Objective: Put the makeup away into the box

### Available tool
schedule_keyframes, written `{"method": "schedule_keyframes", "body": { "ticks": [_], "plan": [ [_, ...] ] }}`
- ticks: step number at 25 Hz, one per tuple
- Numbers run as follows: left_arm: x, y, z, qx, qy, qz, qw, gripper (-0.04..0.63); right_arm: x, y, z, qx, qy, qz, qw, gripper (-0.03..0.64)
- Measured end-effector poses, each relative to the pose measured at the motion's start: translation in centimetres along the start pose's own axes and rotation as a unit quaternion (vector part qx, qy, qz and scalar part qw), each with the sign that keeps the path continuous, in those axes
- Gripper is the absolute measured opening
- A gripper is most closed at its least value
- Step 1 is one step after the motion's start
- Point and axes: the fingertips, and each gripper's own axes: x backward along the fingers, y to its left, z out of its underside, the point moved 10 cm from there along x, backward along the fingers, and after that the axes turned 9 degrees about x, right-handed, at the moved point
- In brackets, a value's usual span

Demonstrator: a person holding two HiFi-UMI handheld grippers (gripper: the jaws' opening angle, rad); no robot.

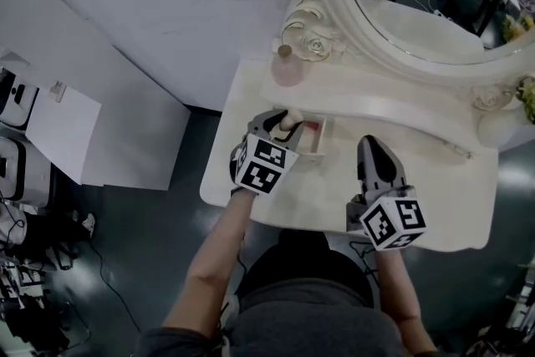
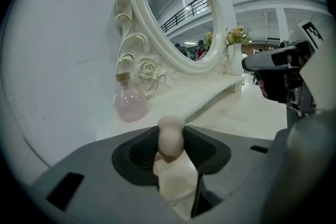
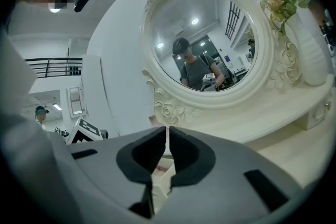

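Observation:
My left gripper (image 1: 282,124) (image 2: 170,150) is shut on a beige egg-shaped makeup sponge (image 1: 289,125) (image 2: 170,136), whose rounded tip sticks up between the pads. It hangs just above the left end of a small white open box (image 1: 318,148) (image 2: 176,189) on the dressing table; something red lies inside the box. My right gripper (image 1: 370,145) (image 3: 168,149) hovers to the right of the box. It points toward the mirror with its jaws shut and nothing between them. The box (image 3: 161,182) shows below its pads.
A round pink perfume bottle (image 1: 286,68) (image 2: 131,103) stands on the white shelf by the ornate oval mirror (image 1: 418,54) (image 3: 210,44). A white vase with flowers (image 3: 307,55) stands at the right end. A thin stick-like item (image 1: 456,149) lies on the table (image 1: 435,205) to the right.

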Motion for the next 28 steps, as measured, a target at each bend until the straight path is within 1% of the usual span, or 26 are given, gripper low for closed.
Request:
{"method": "schedule_keyframes", "body": {
  "ticks": [5,7,10,15,22,24,28],
  "plan": [
    [-1.8,-0.7,0.2,-0.02,0.039,0.03,0.9986,0.15,0.3,-0.6,0.0,-0.002,0.001,0.011,1.0,0.025],
    [-2.4,-0.9,0.3,-0.031,0.057,0.036,0.9972,0.152,0.4,-0.9,0.1,-0.004,0.001,0.015,1.0,0.025],
    [-3.1,-1.3,0.3,-0.053,0.084,0.038,0.9943,0.152,0.5,-1.4,0.2,-0.007,0.002,0.019,1.0,0.025],
    [-4.0,-1.6,0.4,-0.073,0.116,0.04,0.9898,0.152,0.5,-2.1,0.4,-0.013,0.005,0.024,1.0,0.025],
    [-5.2,-2.2,0.7,-0.11,0.169,0.039,0.9787,0.153,0.3,-2.8,0.4,-0.018,0.011,0.025,0.999,0.025],
    [-5.5,-2.3,0.8,-0.113,0.182,0.041,0.976,0.153,0.3,-3.0,0.5,-0.019,0.011,0.024,0.999,0.025],
    [-5.9,-2.3,0.9,-0.107,0.197,0.048,0.9733,0.153,0.2,-3.3,0.6,-0.021,0.012,0.024,0.999,0.025]
  ]
}}
